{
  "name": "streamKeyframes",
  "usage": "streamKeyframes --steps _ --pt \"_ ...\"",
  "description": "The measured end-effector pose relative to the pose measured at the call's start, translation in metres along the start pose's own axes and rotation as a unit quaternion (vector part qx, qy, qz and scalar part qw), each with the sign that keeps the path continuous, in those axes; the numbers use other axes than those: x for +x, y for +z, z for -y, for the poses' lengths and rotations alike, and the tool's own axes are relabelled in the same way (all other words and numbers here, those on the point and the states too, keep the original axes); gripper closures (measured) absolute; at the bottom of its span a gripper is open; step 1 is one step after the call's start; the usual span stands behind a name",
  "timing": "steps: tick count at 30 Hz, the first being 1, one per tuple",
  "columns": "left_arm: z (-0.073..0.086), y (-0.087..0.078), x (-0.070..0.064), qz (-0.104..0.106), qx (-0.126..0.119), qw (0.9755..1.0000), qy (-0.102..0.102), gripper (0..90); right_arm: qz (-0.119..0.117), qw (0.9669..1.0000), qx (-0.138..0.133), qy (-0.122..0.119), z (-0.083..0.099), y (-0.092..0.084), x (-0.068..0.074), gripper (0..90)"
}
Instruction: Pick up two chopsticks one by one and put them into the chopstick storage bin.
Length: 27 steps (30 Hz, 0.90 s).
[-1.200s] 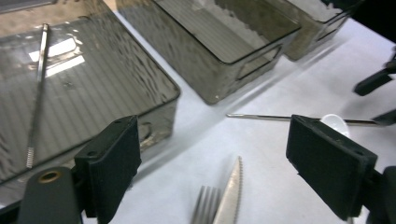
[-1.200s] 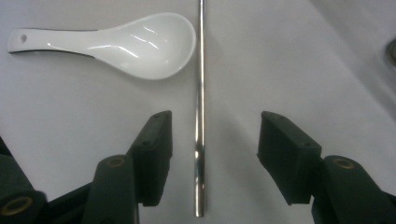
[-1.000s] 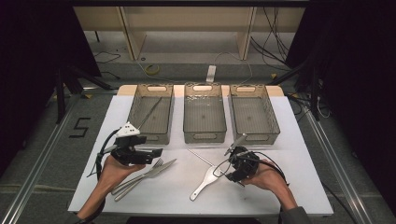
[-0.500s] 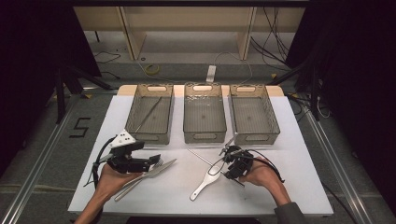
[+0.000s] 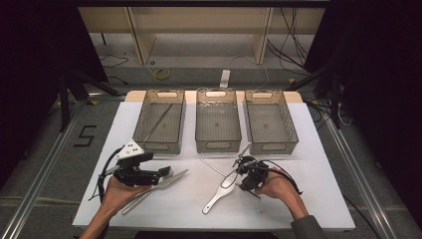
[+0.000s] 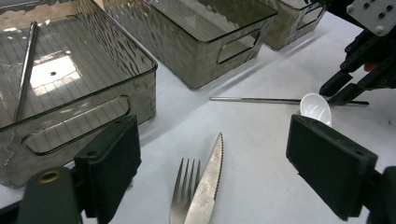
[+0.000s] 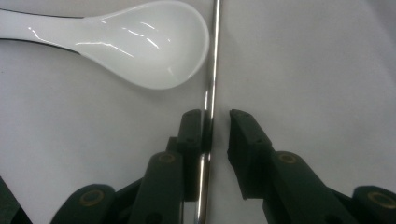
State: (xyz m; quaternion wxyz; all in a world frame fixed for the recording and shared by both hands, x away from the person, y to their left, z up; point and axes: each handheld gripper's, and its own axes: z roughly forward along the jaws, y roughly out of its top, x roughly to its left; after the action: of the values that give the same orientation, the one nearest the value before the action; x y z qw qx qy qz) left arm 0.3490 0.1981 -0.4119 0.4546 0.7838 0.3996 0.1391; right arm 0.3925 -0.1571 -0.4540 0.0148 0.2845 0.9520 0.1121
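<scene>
Chopstick (image 7: pixel 211 88) lies between the right claw (image 7: pixel 215 122) tips, touching the nine-o'clock jaw; jaws have just been closing, gap remains.

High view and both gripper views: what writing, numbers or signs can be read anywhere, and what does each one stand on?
"5": a dark numeral marked on the grey floor left of the white table.
Nothing else is readable: the three smoky clear plastic bins, the white ceramic spoon, the thin metal rod, the steel fork and the serrated steel knife bear no visible text.
</scene>
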Motion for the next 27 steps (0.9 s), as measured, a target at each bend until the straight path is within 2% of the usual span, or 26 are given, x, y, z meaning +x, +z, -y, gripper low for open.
streamKeyframes --steps 6,19,22,27 --pt "0.0006 0.0012 -0.0005 -0.003 0.006 0.9999 0.007 17.1 0.003 1.0000 0.006 -0.001 -0.0011 0.0026 -0.0017 79.7" --pt "0.0007 0.0014 -0.0017 -0.005 0.005 0.9999 0.008 17.2 0.006 0.9999 0.011 0.006 -0.0028 0.0031 -0.0016 85.0" --pt "0.0007 0.0012 -0.0019 -0.005 0.006 0.9999 0.011 17.3 0.009 0.9999 0.015 -0.002 -0.0033 0.0029 -0.0016 85.3" --pt "0.0006 0.0008 -0.0018 -0.007 0.005 0.9999 0.012 17.5 0.012 0.9999 0.006 -0.010 -0.0027 0.0032 -0.0008 85.6"
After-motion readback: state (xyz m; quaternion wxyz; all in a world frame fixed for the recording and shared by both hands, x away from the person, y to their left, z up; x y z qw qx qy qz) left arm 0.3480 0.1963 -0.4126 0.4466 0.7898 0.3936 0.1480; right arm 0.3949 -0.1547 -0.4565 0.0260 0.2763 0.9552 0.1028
